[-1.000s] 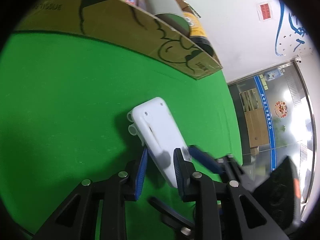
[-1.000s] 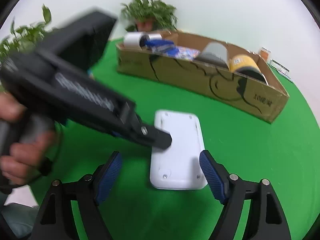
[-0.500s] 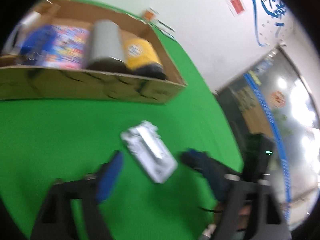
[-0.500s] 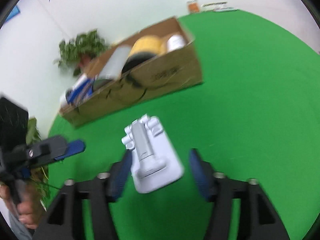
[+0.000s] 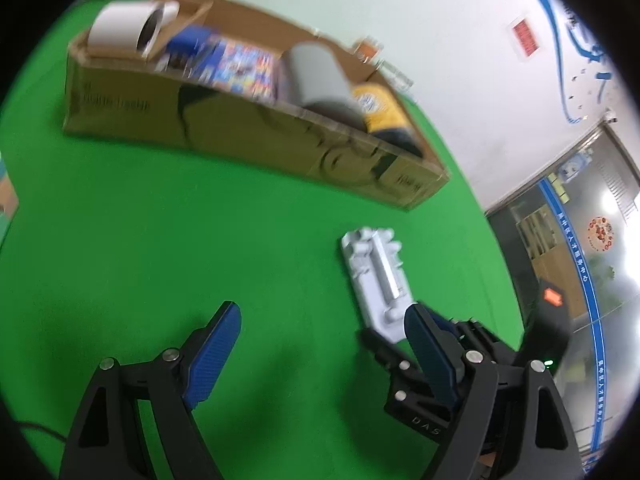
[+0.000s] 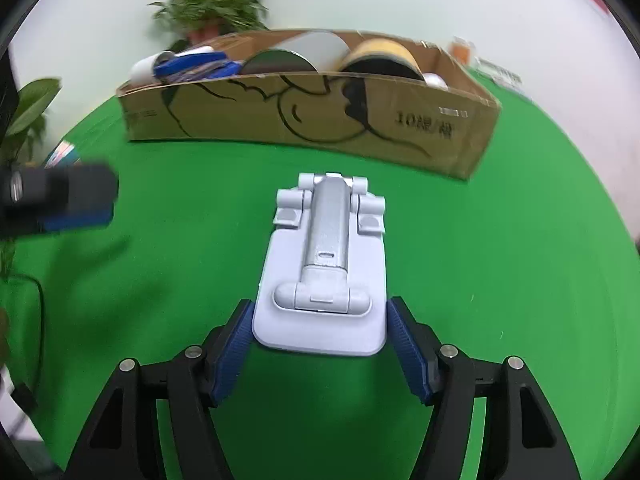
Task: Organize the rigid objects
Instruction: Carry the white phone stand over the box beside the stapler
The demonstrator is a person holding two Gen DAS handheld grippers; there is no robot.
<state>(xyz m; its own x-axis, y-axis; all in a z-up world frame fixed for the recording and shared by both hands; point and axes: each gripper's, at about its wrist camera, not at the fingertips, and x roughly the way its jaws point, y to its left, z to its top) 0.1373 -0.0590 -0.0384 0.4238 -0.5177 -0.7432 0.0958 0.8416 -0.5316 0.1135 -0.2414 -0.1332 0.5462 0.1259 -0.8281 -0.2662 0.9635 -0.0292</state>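
Note:
A white folding stand (image 6: 324, 248) lies hinge side up on the green cloth, in front of a long cardboard box (image 6: 320, 116). My right gripper (image 6: 320, 306) straddles the stand's near end. Its jaws are closing, and the blue pads (image 6: 236, 336) sit right beside the stand's edges without clearly pressing. In the left wrist view the stand (image 5: 376, 276) lies to the right of my left gripper (image 5: 320, 312), which is open wide over bare cloth with nothing between its fingers. The right gripper (image 5: 440, 364) shows there at the stand's near end.
The box (image 5: 240, 132) holds a white roll (image 5: 128, 28), a grey cylinder (image 5: 320, 76), a yellow can (image 5: 380, 108) and colourful packs. Potted plants (image 6: 212, 4) stand behind it. My left gripper (image 6: 60, 196) hovers at the left edge of the right wrist view.
My left gripper let go of the stand, opened wide and drew back to its left. The stand now lies hinge side up. My right gripper's jaws have narrowed around its near end.

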